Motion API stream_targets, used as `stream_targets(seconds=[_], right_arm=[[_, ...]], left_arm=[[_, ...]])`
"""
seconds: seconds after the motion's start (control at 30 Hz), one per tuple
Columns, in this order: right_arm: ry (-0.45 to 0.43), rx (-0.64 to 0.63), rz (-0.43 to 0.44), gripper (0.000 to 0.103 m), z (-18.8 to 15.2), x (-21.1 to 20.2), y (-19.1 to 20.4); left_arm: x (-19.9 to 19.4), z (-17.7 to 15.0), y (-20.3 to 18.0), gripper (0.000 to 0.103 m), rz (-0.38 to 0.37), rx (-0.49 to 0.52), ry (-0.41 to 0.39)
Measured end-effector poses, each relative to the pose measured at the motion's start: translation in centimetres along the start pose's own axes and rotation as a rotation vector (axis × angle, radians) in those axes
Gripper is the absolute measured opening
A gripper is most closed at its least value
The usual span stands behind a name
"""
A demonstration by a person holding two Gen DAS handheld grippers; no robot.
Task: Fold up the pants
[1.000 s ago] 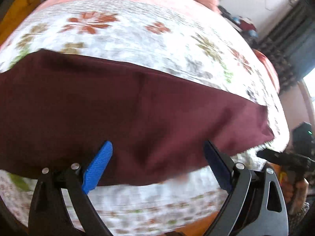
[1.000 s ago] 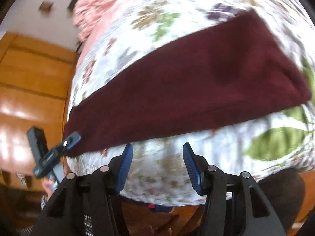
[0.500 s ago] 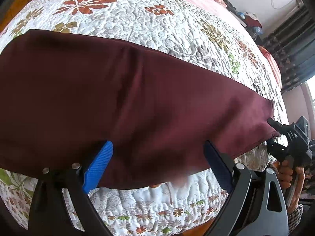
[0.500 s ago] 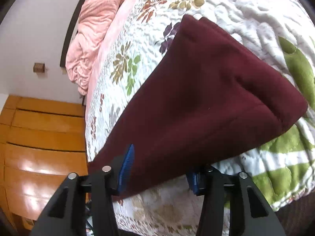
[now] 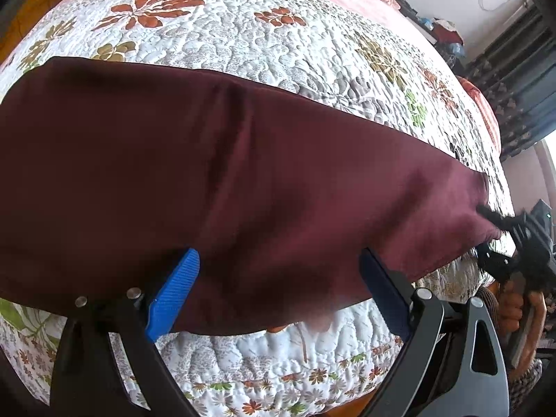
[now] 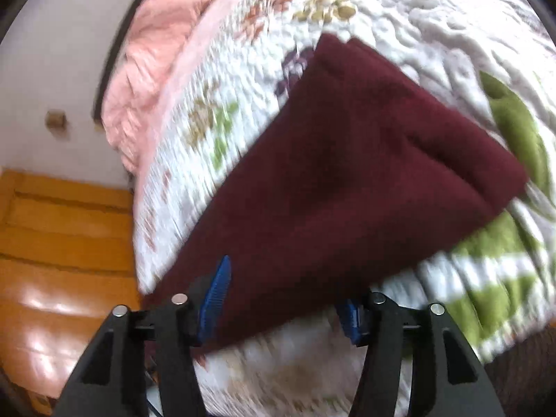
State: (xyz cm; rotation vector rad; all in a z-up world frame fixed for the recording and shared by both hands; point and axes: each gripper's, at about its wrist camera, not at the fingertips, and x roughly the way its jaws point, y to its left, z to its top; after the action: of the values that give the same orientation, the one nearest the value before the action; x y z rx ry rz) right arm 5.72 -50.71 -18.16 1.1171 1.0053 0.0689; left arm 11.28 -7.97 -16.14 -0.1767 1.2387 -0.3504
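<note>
Dark maroon pants [image 5: 243, 191] lie folded lengthwise across a floral quilted bed [image 5: 243, 45]. My left gripper [image 5: 278, 288] is open, its blue pads straddling the pants' near edge. In the right wrist view the pants [image 6: 365, 180] run away from me to a far end at the right. My right gripper [image 6: 285, 299] is open around the pants' near end, one blue pad above the cloth and the other partly hidden under it. The right gripper also shows in the left wrist view [image 5: 504, 239] at the pants' right end.
A pink blanket [image 6: 160, 59] is bunched at the head of the bed. A wooden wardrobe [image 6: 55, 250] stands beside the bed. Dark curtains [image 5: 521, 80] and clutter are at the far right. The bed's front edge is just below my grippers.
Both grippers have moved forward onto the pants. The right gripper went from off the bed edge to straddling the pants' end. Both stay open.
</note>
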Motion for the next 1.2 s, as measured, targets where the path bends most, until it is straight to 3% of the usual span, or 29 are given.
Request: stream_targets(seconds=[0.07,0.1,0.17,0.3,0.37,0.43,0.5,0.57,0.63,0.67,0.77,0.83,0.97,1.2], right_arm=[[-0.030,0.056,0.045,0.034,0.7,0.4,-0.8],[-0.039,0.065,0.050,0.018,0.9,0.4,-1.1],[-0.047,0.049,0.086,0.015,1.3,0.1,-1.0],[-0.104,-0.162,0.082,0.013,1.6,-3.0,3.5],[-0.141,-0.209,0.107,0.012,1.7,-4.9,4.9],[-0.180,-0.218,0.111,0.012,2.0,-6.4,5.1],[-0.219,-0.211,0.054,0.012,2.6,-7.6,3.9],[-0.202,-0.173,-0.057,0.013,3.3,-7.1,1.8],[-0.140,-0.133,-0.143,0.014,4.0,-5.6,-0.8],[-0.092,-0.108,-0.168,0.014,4.1,-4.4,-2.3],[-0.078,-0.088,-0.139,0.022,4.3,-4.2,-3.5],[-0.085,-0.085,-0.116,0.028,4.3,-4.9,-3.6],[-0.113,-0.094,-0.138,0.051,4.0,-6.7,-3.5],[-0.164,-0.061,-0.211,0.055,3.9,-10.1,-4.7]], left_arm=[[-0.3,0.1,0.2,0.093,-0.008,-0.010,-0.004],[-0.7,0.1,0.6,0.093,-0.012,-0.028,-0.017],[-1.3,0.3,1.3,0.093,0.010,-0.058,-0.040],[-3.0,0.9,2.3,0.093,0.018,-0.085,-0.112],[-3.7,1.1,2.0,0.093,0.020,-0.071,-0.147],[-3.9,1.0,1.3,0.093,0.016,-0.045,-0.164],[-3.2,0.8,0.7,0.093,0.035,-0.017,-0.155],[-1.8,0.5,0.5,0.093,0.050,0.002,-0.121],[0.1,0.0,0.9,0.093,0.067,-0.001,-0.067],[0.5,-0.2,0.7,0.093,0.086,0.020,-0.081],[0.8,-0.6,-0.3,0.095,0.136,0.096,-0.089],[0.4,-0.7,-0.3,0.095,0.133,0.093,-0.094],[-0.8,-0.5,-0.1,0.095,0.091,0.044,-0.101],[-1.2,-0.5,-3.3,0.095,0.059,0.097,-0.113]])
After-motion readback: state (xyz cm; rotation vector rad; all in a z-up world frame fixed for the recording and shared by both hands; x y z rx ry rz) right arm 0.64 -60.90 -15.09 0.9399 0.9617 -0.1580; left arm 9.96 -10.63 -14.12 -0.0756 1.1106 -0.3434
